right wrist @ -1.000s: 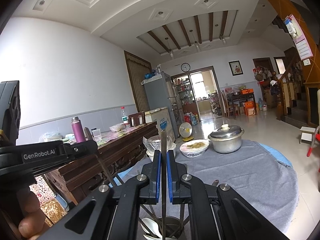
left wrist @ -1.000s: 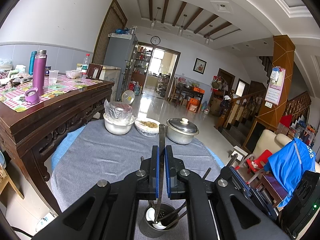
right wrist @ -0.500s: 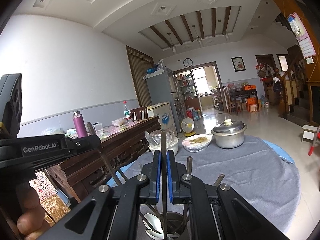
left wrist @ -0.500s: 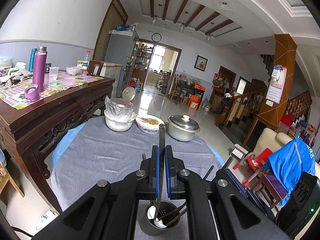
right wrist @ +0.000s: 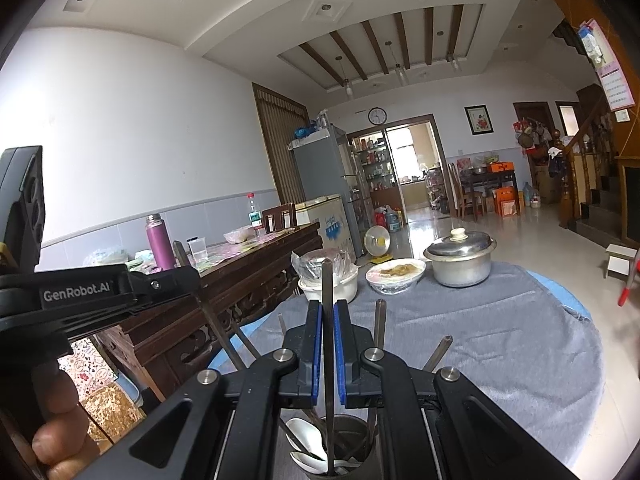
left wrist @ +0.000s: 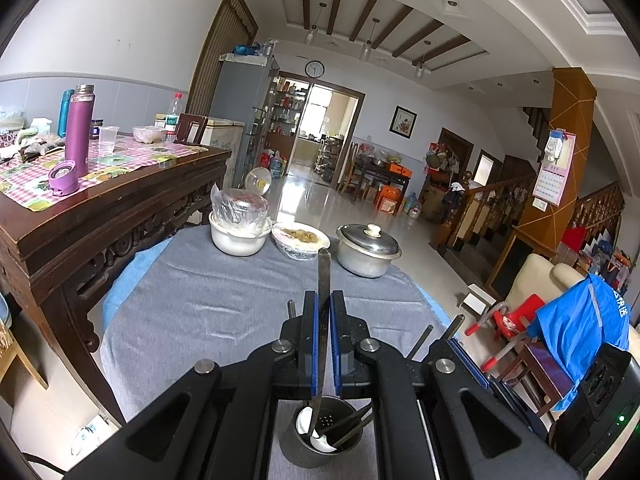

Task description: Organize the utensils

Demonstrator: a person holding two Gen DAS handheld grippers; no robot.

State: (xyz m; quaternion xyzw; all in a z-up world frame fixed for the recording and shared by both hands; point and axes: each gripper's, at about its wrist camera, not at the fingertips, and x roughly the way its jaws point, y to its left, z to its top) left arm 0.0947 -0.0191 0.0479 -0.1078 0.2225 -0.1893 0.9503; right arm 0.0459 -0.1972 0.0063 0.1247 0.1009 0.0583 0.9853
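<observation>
A dark round utensil holder stands at the near edge of the grey-clothed table, with spoons and chopsticks in it. My left gripper is shut on a flat metal utensil handle whose lower end reaches into the holder. In the right wrist view the same holder shows white spoons. My right gripper is shut on a thin metal utensil that stands upright in the holder. The left gripper's body sits at the left of that view.
At the table's far side stand a white bowl with plastic wrap, a covered plate of food and a lidded metal pot. A dark wooden sideboard with a purple flask stands to the left. Chairs stand right.
Both grippers have tilted down slightly, so the table and holder sit higher in view. Both stay shut on their utensils over the holder.
</observation>
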